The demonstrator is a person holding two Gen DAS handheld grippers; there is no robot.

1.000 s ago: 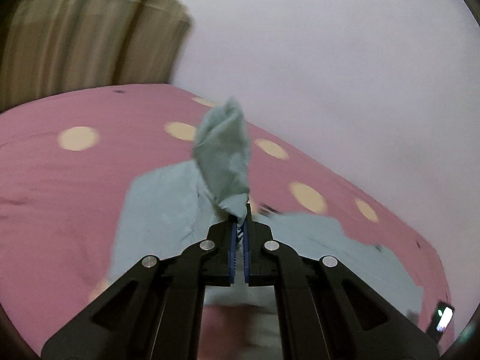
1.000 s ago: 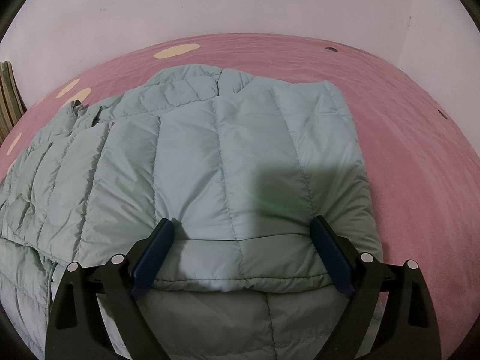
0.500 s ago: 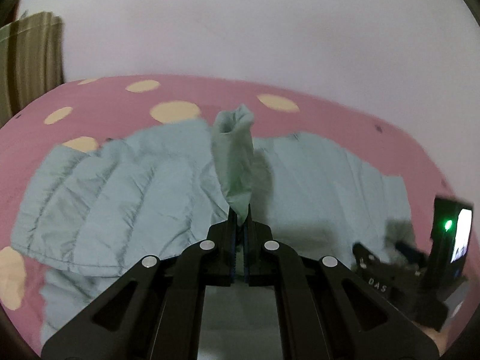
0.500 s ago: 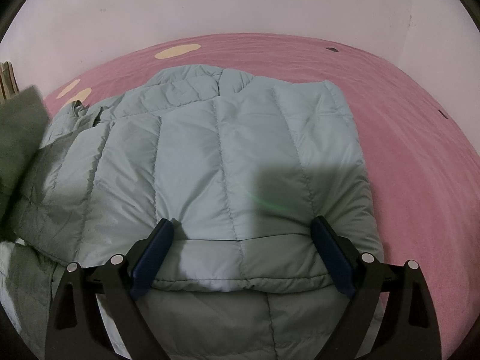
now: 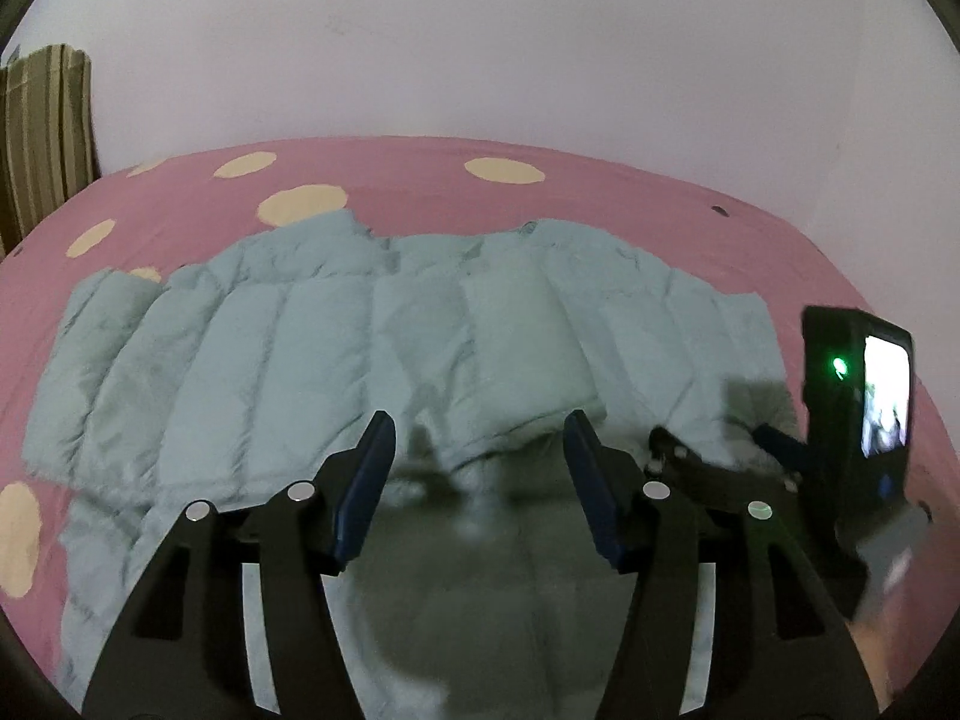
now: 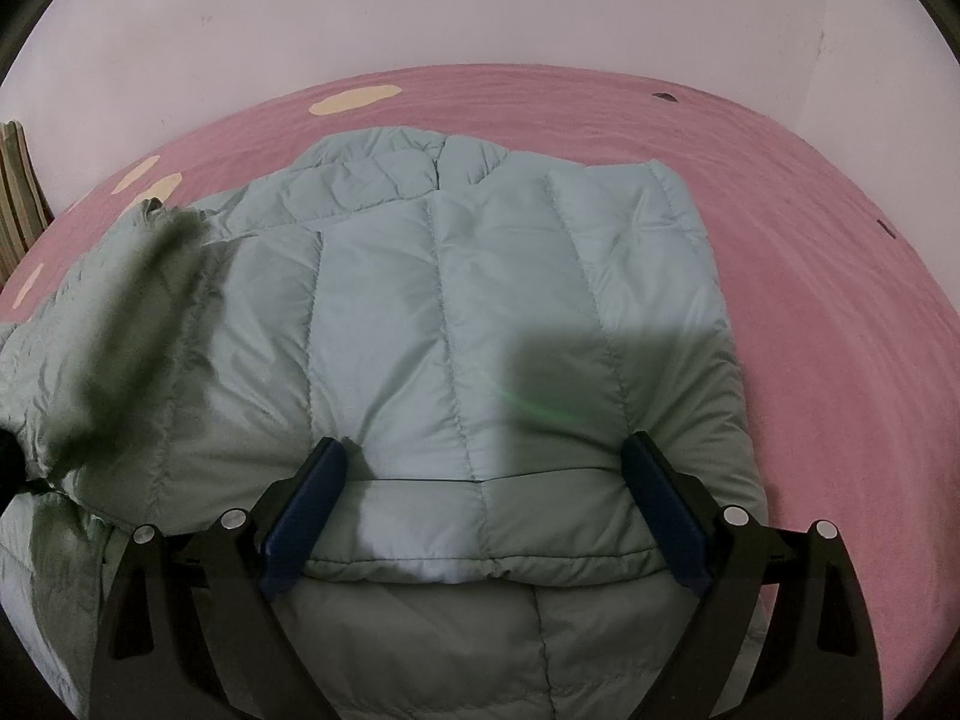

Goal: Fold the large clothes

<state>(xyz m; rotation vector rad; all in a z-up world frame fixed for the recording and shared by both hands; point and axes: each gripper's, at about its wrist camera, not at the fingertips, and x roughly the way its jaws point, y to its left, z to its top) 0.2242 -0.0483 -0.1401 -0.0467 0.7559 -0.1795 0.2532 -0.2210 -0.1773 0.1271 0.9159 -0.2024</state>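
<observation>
A pale green quilted jacket [image 6: 456, 324] is spread flat across a pink bed [image 6: 840, 312] whose cover is dotted with cream circles. In the right wrist view the jacket fills the centre of the frame, its collar toward the upper middle and one folded edge lying across the lower middle.

The right gripper [image 6: 480, 510] is seen at the bottom of that frame with its jaws held wide apart. The folded edge of the jacket lies between the blue pads [image 6: 303, 516], but nothing is clamped; whether the tips rest on the fabric cannot be told.

At the left edge of the same frame a sleeve [image 6: 120, 324] is seen as a blurred, darker fold lying over the jacket's left side.

In the left wrist view the jacket is stretched across the middle of the frame, from the left edge to the right. The left gripper [image 5: 477, 468] is shown at the bottom centre with its jaws opening; a hem of the jacket is seen in the gap, blurred, and it is not pressed by the pads.

At the right edge of the left wrist view the other gripper's body is visible, with a green light and a small lit screen [image 5: 885, 396].

A striped curtain [image 5: 42, 138] is seen at the upper left, against a plain pale wall [image 5: 480, 30].
</observation>
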